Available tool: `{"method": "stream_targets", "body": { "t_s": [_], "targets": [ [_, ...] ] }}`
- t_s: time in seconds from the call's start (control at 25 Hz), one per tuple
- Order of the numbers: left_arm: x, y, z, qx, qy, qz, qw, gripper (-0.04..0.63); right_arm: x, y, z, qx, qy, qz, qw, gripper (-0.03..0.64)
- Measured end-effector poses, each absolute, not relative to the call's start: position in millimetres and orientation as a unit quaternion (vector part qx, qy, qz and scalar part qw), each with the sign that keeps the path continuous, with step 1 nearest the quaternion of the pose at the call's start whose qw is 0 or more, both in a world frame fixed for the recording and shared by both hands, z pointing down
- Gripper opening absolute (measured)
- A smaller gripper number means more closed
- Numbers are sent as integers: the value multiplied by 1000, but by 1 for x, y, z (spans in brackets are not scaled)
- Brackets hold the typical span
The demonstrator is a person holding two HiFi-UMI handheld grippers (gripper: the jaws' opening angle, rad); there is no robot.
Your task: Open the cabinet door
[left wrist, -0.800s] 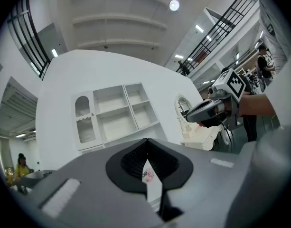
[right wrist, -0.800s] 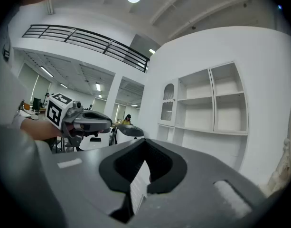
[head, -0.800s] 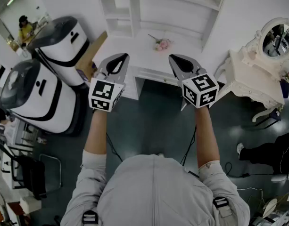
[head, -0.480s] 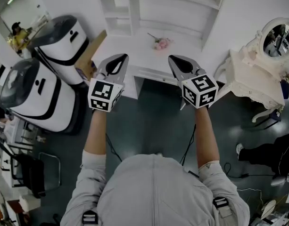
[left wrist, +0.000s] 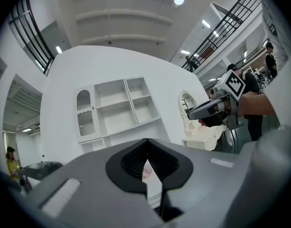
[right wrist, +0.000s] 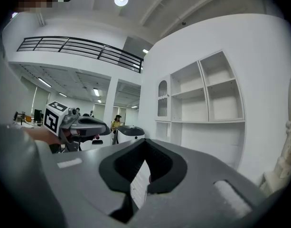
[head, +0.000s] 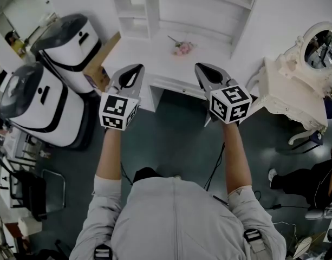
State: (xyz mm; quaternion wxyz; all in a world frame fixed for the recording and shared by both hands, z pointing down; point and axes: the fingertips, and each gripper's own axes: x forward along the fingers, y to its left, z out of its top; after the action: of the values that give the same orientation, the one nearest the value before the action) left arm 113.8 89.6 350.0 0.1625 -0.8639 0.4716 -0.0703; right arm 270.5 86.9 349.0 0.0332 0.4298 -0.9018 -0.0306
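A white desk [head: 155, 58] carries a hutch of open shelves [left wrist: 121, 110]. At the hutch's left end is a narrow cabinet door with an arched window [left wrist: 85, 113], also seen in the right gripper view [right wrist: 163, 99]; it looks closed. My left gripper [head: 136, 68] and right gripper [head: 201, 67] are held out level side by side over the dark floor, short of the desk's front edge. Both are shut with nothing between the jaws. Each gripper view looks over its own closed jaws toward the hutch, which is well out of reach.
Pink flowers [head: 182, 49] lie on the desk. Two white-and-black machines [head: 41, 107] and a cardboard box [head: 103, 64] stand at the left. An ornate white dressing table with a mirror [head: 295, 91] is at the right. Cables [head: 214, 172] run over the floor.
Both grippers stay shut and held out as before. The whole view has shifted slightly, and a dark foot now shows below, between the arms.
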Motion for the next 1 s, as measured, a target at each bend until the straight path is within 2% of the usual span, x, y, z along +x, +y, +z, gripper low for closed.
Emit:
{"method": "stream_targets", "body": {
  "t_s": [0.44, 1.0],
  "targets": [
    [113, 52, 355, -857, 482, -78, 167, 18, 269, 51, 364, 418, -908, -26, 32, 2],
    [67, -112, 332, -866, 459, -56, 189, 18, 224, -97, 335, 455, -887, -66, 44, 2]
  ]
}}
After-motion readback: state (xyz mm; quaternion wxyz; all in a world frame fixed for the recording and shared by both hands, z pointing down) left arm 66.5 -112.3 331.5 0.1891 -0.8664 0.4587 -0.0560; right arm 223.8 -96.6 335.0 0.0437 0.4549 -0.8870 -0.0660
